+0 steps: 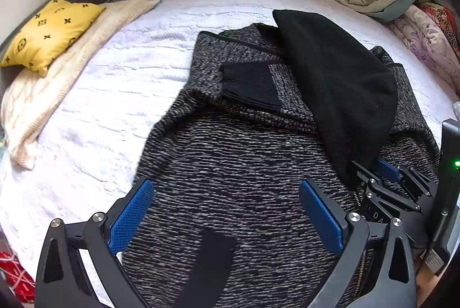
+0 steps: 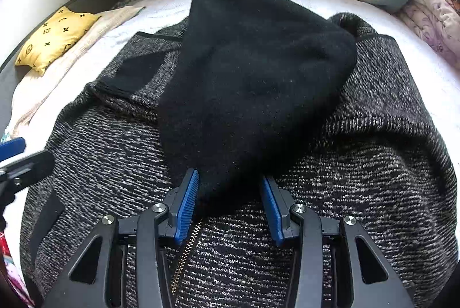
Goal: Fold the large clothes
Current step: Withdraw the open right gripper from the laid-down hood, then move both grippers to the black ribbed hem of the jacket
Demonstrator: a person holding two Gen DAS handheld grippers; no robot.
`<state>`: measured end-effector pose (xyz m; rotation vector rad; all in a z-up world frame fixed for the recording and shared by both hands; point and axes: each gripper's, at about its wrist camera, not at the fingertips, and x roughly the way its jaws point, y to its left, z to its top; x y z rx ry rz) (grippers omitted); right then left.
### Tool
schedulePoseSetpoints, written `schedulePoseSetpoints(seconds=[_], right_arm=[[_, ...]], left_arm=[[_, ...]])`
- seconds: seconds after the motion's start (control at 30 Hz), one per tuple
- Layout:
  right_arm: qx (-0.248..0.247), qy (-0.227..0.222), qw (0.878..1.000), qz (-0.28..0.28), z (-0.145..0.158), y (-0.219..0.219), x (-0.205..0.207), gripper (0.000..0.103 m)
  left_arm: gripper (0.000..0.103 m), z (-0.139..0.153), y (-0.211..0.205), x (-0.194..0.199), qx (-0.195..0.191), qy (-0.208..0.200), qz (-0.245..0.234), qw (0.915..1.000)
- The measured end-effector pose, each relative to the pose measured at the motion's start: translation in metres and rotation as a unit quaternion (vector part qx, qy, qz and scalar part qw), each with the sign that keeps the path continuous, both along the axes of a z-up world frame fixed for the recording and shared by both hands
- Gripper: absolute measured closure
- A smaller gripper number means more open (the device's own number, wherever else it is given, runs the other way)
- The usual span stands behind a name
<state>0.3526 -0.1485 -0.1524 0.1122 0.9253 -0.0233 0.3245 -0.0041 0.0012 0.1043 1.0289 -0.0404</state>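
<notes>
- Only the left wrist view is showing both tools at once: the left gripper [image 1: 227, 219] is hanging over the near part of the jacket [image 1: 230, 170] with its fingers wide apart and nothing between them, while the right gripper [image 1: 373, 173] is sitting at the lower edge of the black hood [image 1: 336, 84].
- Up close, the right wrist view is showing the right gripper [image 2: 230, 198] with its blue ribbed fingers [image 2: 188, 203] partly apart, flanking the hood's [image 2: 253, 72] gathered lower end; whether they are pinching it I cannot tell.
- That same view is revealing a brass zipper [image 2: 187, 250] running down the jacket's front, plus a sliver of the left gripper [image 2: 14, 161] at the left edge.
- Spread across the middle of the bed [image 1: 120, 72], the jacket is lying on a white textured cover; its knit is coarse, black-and-grey flecked, with a ribbed black cuff [image 1: 250, 84].
- Toward the bed's far left corner, a yellow patterned cushion [image 1: 51, 32] is resting on a cream blanket [image 1: 57, 84].
</notes>
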Motion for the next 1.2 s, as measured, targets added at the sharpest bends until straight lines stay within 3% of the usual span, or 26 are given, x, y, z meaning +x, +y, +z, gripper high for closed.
schedulePoseSetpoints(seconds=[0.27, 0.37, 0.53, 0.7, 0.83, 0.97, 1.07, 1.2], right_arm=[[-0.034, 0.006, 0.999, 0.003, -0.004, 0.013, -0.018, 0.059], [0.007, 0.02, 1.0, 0.012, 0.008, 0.0, -0.02, 0.059], [0.091, -0.02, 0.996, 0.013, 0.043, -0.033, -0.066, 0.052], [0.103, -0.016, 0.994, -0.019, 0.054, -0.084, -0.111, 0.049], [0.099, -0.01, 0.993, -0.057, 0.052, -0.128, -0.141, 0.037], [0.119, -0.013, 0.988, -0.097, 0.044, -0.163, -0.173, 0.037], [0.182, -0.015, 0.975, -0.126, 0.038, -0.181, -0.184, 0.036], [0.185, -0.012, 0.975, -0.126, 0.036, -0.185, -0.196, 0.036]], left_arm=[[0.0, 0.002, 0.002, -0.006, 0.017, -0.011, -0.001, 0.9998], [0.0, 0.004, 0.001, -0.01, 0.03, -0.019, -0.004, 0.9994], [0.0, 0.004, 0.006, -0.016, 0.042, -0.024, -0.003, 0.9988], [0.0, 0.002, 0.013, -0.017, 0.047, -0.022, 0.005, 0.9986], [0.0, 0.001, 0.016, -0.019, 0.052, -0.022, 0.006, 0.9984], [0.0, 0.0, 0.022, -0.018, 0.019, 0.001, -0.003, 0.9998], [0.0, 0.002, 0.032, -0.019, -0.011, 0.017, -0.002, 0.9998], [0.0, 0.004, 0.053, -0.024, -0.03, 0.023, 0.007, 0.9993]])
